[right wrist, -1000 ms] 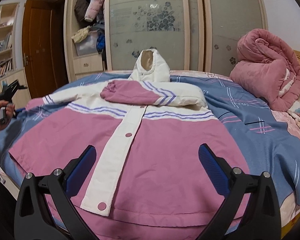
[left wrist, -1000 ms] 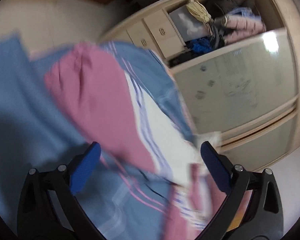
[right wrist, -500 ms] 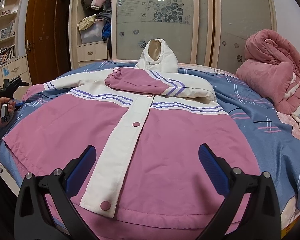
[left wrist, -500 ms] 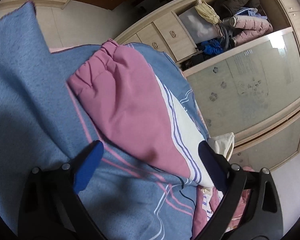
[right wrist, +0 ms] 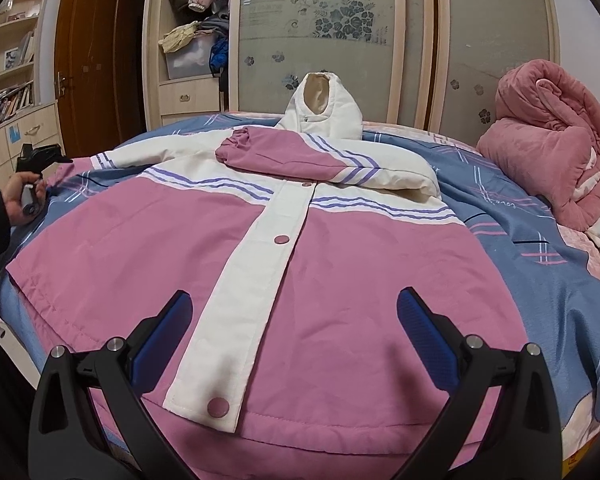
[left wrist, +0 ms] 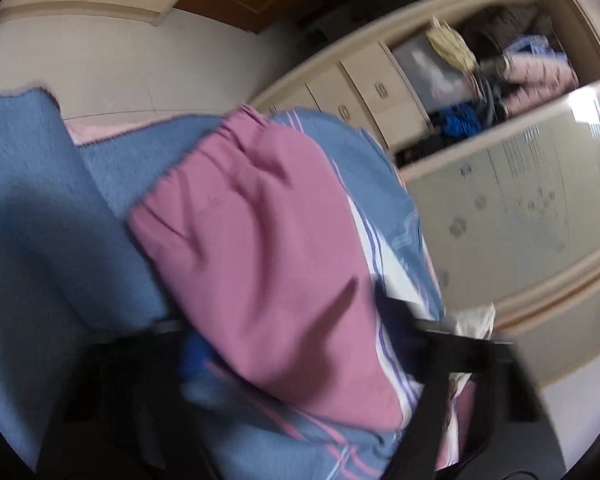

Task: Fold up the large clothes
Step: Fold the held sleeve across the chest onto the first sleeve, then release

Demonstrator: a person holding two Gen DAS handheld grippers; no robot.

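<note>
A pink and white hooded jacket (right wrist: 228, 264) lies face up on the bed, its right sleeve (right wrist: 284, 160) folded across the chest. Its other sleeve (left wrist: 260, 248), pink with a gathered cuff, stretches out over the bed's left edge. My left gripper (left wrist: 292, 332) is closing on that sleeve, and its blurred pads sit against both sides of the fabric. In the right wrist view a hand (right wrist: 22, 196) holds this left gripper (right wrist: 36, 156) at the far left. My right gripper (right wrist: 296, 332) hovers open above the jacket's hem with nothing between its fingers.
The bed has a blue checked cover (right wrist: 540, 248). A rolled pink quilt (right wrist: 548, 152) sits at its right. Behind stand a wardrobe with frosted sliding doors (right wrist: 320, 40), an open shelf of clothes (right wrist: 196, 44), drawers and a brown door (right wrist: 88, 64).
My left gripper has dropped closer to the outstretched sleeve and its jaws have narrowed from wide open onto the fabric. The right gripper's view has barely shifted.
</note>
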